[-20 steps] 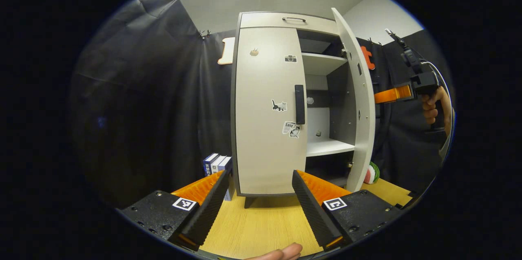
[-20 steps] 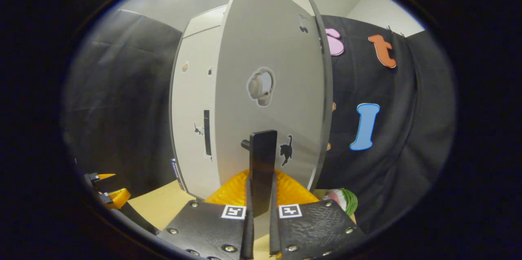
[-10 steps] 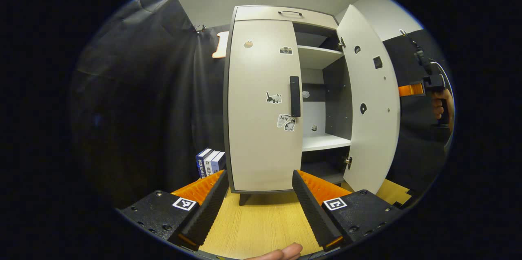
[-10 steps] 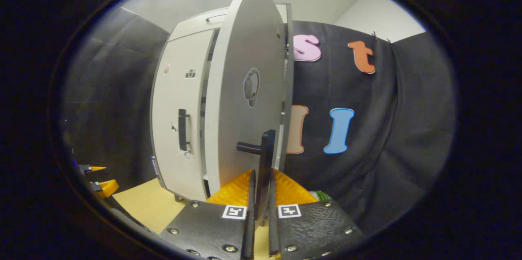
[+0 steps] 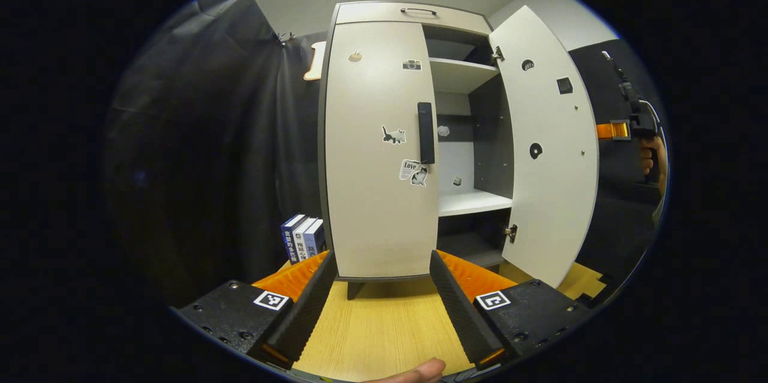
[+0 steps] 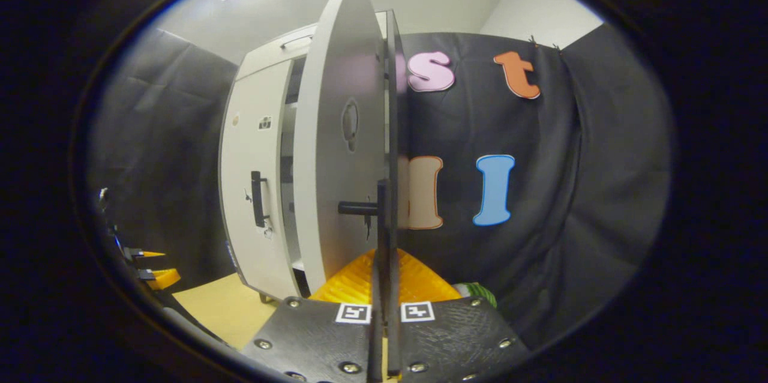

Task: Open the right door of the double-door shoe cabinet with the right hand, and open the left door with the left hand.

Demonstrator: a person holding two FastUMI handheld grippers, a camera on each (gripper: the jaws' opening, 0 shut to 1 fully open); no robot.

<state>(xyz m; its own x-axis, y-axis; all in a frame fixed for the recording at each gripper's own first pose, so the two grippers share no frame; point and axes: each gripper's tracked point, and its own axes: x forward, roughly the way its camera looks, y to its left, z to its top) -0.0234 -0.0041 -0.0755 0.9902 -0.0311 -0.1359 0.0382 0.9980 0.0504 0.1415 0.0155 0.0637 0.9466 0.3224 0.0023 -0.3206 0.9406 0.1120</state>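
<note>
The pale shoe cabinet stands on the wooden table. Its left door (image 5: 378, 149) is closed, its black handle (image 5: 425, 132) untouched. My left gripper (image 5: 378, 305) hangs open in front of the cabinet's foot, well short of that handle. The right door (image 5: 549, 149) stands wide open, baring the shelves (image 5: 471, 203). In the right gripper view that door (image 6: 342, 149) is nearly edge-on, and my right gripper (image 6: 384, 311) is shut on its black handle (image 6: 381, 233). The right gripper (image 5: 612, 130) also peeks out past the open door's edge, held by a hand (image 5: 651, 161).
Books (image 5: 302, 239) stand left of the cabinet's base. A green and white ball (image 6: 477, 293) lies by the booth wall behind the open door. A drawer with a handle (image 5: 418, 11) tops the cabinet. Bare wooden table (image 5: 384, 329) lies before it. The left gripper (image 6: 153, 266) shows low left.
The right gripper has swung the right door further open, from about half open to wide open. The left gripper has stayed open and drifted slightly right relative to the cabinet.
</note>
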